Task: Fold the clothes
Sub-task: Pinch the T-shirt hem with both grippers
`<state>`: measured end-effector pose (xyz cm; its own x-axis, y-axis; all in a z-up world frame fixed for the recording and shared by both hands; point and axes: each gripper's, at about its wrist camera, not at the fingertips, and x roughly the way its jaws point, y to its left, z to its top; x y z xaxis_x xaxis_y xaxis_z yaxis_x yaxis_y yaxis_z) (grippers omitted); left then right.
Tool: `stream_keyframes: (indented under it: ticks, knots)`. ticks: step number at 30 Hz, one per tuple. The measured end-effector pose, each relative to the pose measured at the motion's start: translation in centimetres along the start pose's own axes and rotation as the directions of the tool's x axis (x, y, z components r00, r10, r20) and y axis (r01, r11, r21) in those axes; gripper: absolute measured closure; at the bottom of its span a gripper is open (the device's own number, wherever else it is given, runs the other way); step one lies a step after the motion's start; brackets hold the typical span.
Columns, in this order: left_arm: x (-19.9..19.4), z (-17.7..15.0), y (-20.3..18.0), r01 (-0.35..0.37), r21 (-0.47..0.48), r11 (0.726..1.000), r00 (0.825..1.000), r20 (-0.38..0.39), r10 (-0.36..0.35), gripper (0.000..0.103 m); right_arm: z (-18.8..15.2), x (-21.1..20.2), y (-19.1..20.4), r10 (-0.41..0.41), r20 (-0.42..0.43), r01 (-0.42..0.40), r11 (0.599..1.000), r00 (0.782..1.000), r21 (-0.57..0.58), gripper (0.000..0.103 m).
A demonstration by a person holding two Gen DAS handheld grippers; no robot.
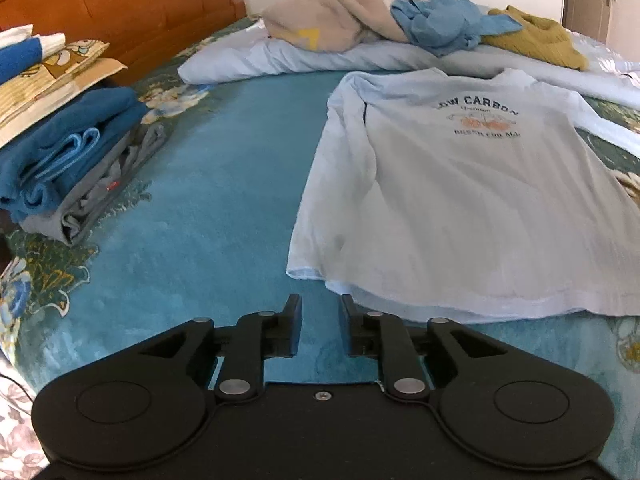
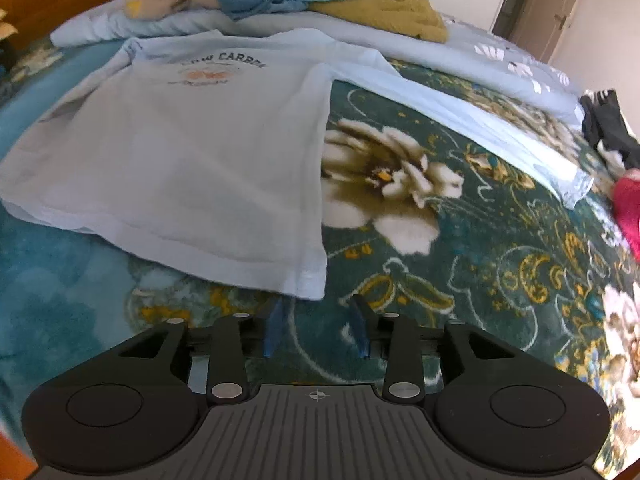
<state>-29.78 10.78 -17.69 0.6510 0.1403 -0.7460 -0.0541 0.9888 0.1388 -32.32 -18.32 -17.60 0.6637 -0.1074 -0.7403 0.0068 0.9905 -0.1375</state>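
A pale blue long-sleeved shirt [image 1: 460, 200] printed "LOW CARBON" lies flat on the teal flowered bedspread, its left sleeve folded over its body. In the right wrist view the same shirt [image 2: 180, 152] has its right sleeve [image 2: 460, 120] stretched out to the right. My left gripper [image 1: 320, 304] hovers open just short of the shirt's lower left hem, nothing between its black fingers. My right gripper [image 2: 318, 306] is open too, its blue pads a little below the hem's lower right corner [image 2: 310, 280].
A stack of folded blue and grey clothes [image 1: 76, 168] sits at left by the orange headboard [image 1: 120, 4]. Unfolded beige [image 1: 332, 20], blue [image 1: 440, 20] and mustard [image 1: 536, 36] garments lie on a rolled pale quilt [image 1: 280, 60] at the back. Dark and red items [image 2: 624, 168] lie far right.
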Motion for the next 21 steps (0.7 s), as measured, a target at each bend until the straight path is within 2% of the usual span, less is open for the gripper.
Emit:
stream_keyframes:
  ticks: [11, 15, 17, 18, 21]
  knots:
    - [0.8, -0.3, -0.4, 0.0, 0.033, 0.999, 1.0, -0.013, 0.0, 0.073, 1.4, 0.4, 1.0, -0.032, 0.1, 0.035, 0.999, 0.994, -0.033, 0.072]
    - [1.7, 0.2, -0.7, 0.012, 0.048, 0.999, 1.0, -0.004, -0.012, 0.073, 2.3, 1.5, 0.8, -0.017, 0.073, 0.017, 1.0, 0.997, 0.003, 0.092]
    - [2.0, 0.5, -0.8, 0.018, 0.059, 0.998, 1.0, 0.004, -0.019, 0.071, 2.8, 1.8, 0.5, -0.033, 0.069, 0.03, 0.999, 0.997, 0.044, 0.094]
    - [2.2, 0.6, -0.9, 0.021, 0.064, 0.998, 1.0, 0.008, -0.022, 0.066, 3.1, 1.9, 0.3, -0.041, 0.067, 0.037, 0.997, 0.997, 0.064, 0.095]
    - [2.7, 1.0, -1.1, 0.037, 0.07, 0.997, 0.999, 0.019, -0.039, 0.065, 3.7, 2.3, -0.3, -0.06, 0.065, 0.052, 0.992, 0.996, 0.111, 0.096]
